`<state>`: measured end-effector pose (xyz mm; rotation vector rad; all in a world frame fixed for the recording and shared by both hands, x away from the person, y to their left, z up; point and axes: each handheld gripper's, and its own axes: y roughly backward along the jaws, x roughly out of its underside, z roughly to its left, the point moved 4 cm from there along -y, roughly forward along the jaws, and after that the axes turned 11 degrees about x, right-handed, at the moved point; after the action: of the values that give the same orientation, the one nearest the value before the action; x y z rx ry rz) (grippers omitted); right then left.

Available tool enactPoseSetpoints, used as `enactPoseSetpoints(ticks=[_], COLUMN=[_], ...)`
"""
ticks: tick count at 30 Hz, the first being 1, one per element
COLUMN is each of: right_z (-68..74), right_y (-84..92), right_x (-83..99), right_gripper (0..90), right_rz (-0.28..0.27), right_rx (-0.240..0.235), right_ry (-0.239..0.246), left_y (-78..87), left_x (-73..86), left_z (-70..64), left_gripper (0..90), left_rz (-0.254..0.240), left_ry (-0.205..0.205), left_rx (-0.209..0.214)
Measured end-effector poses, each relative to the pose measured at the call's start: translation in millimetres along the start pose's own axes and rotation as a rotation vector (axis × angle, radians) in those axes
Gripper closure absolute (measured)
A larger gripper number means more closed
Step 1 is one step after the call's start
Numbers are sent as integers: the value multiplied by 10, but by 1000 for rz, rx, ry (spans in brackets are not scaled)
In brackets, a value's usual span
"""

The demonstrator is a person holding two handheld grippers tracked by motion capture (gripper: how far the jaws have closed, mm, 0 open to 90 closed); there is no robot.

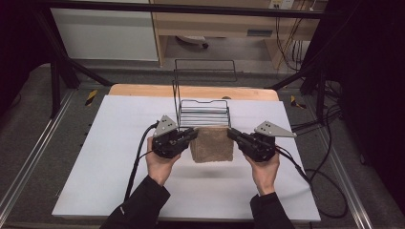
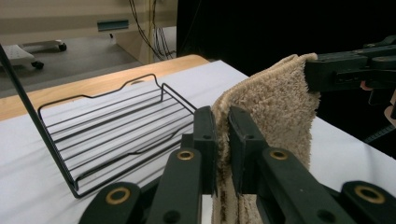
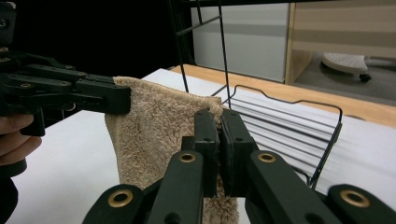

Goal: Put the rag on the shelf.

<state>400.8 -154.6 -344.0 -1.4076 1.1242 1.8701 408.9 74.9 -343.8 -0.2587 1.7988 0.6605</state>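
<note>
My left gripper [image 1: 191, 135] is clamped on the left upper corner of the folded tan towel [image 1: 212, 144]; in the left gripper view the two black jaws stand close together with the towel's [image 2: 275, 107] edge pinched between the pads. My right gripper [image 1: 234, 134] is clamped on the right upper corner of the same towel; in the right gripper view its jaws are pressed nearly flat together, with the towel [image 3: 154, 126] gripped between them and hanging below.

Landmark: the black wire rack [image 1: 203, 112], which stands on the white table sheet [image 1: 110, 157]. The towel hangs stretched between the two grippers directly in front of the rack, on my side of it, its upper edge level with the rack's near rim. Whether the lower edge touches the sheet I cannot tell. My left gripper is at the rack's near left corner, my right gripper at its near right corner; both point inward toward each other.

From the left gripper view the rack [image 2: 116, 130] lies to the left of the towel, and the right gripper [image 2: 345, 70] holds the far corner. From the right gripper view the rack [image 3: 289, 130] lies to the right of the towel, and the left gripper [image 3: 107, 98] holds the far corner.
</note>
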Motion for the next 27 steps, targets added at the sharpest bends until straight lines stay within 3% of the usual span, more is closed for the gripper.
enactPoseSetpoints(ticks=[27], right_z=[70], right_y=[-36], right_x=[-360], right_gripper=[868], right_rz=[-92], right_rx=[15], right_ry=[-4], left_y=[115], left_x=[-384], left_z=[95], left_gripper=[819], left_rz=[-71], left_ry=[-37], left_rx=[-16])
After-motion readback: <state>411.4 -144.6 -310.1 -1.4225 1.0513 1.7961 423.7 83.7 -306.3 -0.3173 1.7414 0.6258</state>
